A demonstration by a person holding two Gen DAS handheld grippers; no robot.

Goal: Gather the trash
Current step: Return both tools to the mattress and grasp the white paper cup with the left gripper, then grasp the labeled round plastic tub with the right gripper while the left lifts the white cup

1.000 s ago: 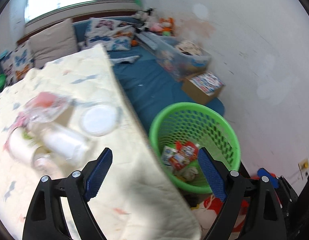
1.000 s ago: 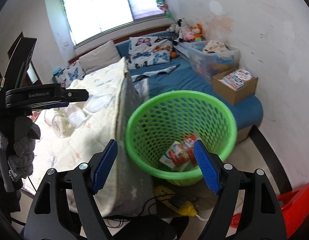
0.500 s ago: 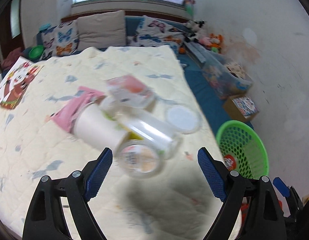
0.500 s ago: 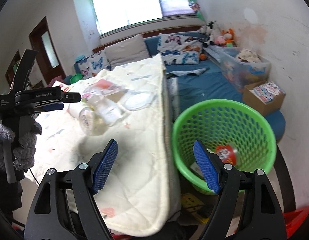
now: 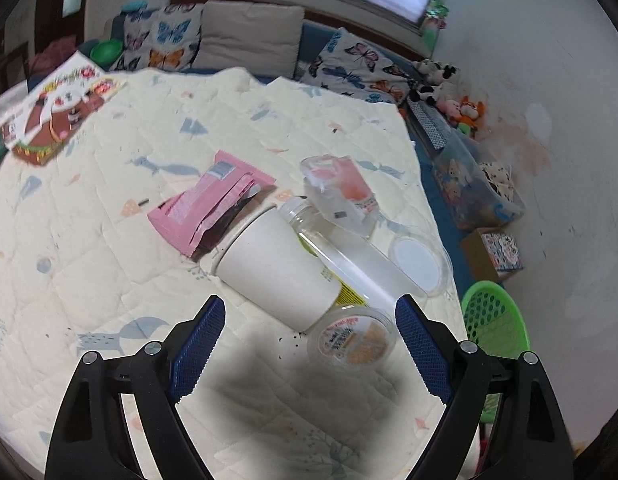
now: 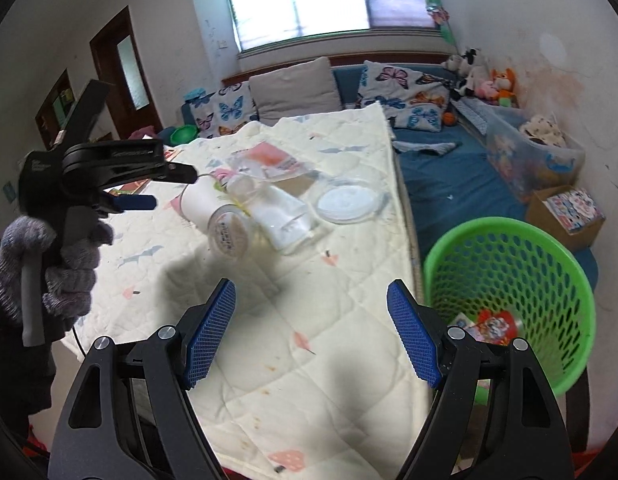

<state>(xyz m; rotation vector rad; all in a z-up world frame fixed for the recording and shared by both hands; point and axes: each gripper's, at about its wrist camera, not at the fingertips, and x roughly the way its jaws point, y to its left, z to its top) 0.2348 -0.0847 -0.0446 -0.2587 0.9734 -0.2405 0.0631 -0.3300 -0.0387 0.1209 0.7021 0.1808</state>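
Heap of trash on the quilt (image 5: 109,280), near its right edge: paper cup (image 5: 275,268) on its side, clear bottle (image 5: 349,258) lying against it, small tub (image 5: 353,343) nearest, pink pouch (image 5: 207,208) to the far left of the cup, clear pack (image 5: 339,192) beyond the bottle, round lid (image 5: 417,266) at the right edge. Green basket (image 6: 509,292) on the floor to the right, just off the quilt's edge, with a few wrappers at its bottom.

Left gripper (image 5: 309,344) above the heap, fingers wide apart, empty, tub and cup foot framed between them. Right gripper (image 6: 311,332) nearer and to the right, over bare quilt, also spread and empty.

Likely the reach for another piece, nothing gripped yet. Next: lower the left gripper, square the fingers across the tub or the cup, close gently since thin walls may buckle, then carry right and drop into the basket. Possible snag: the cup, tub and bottle touch, so one may roll when another is lifted.
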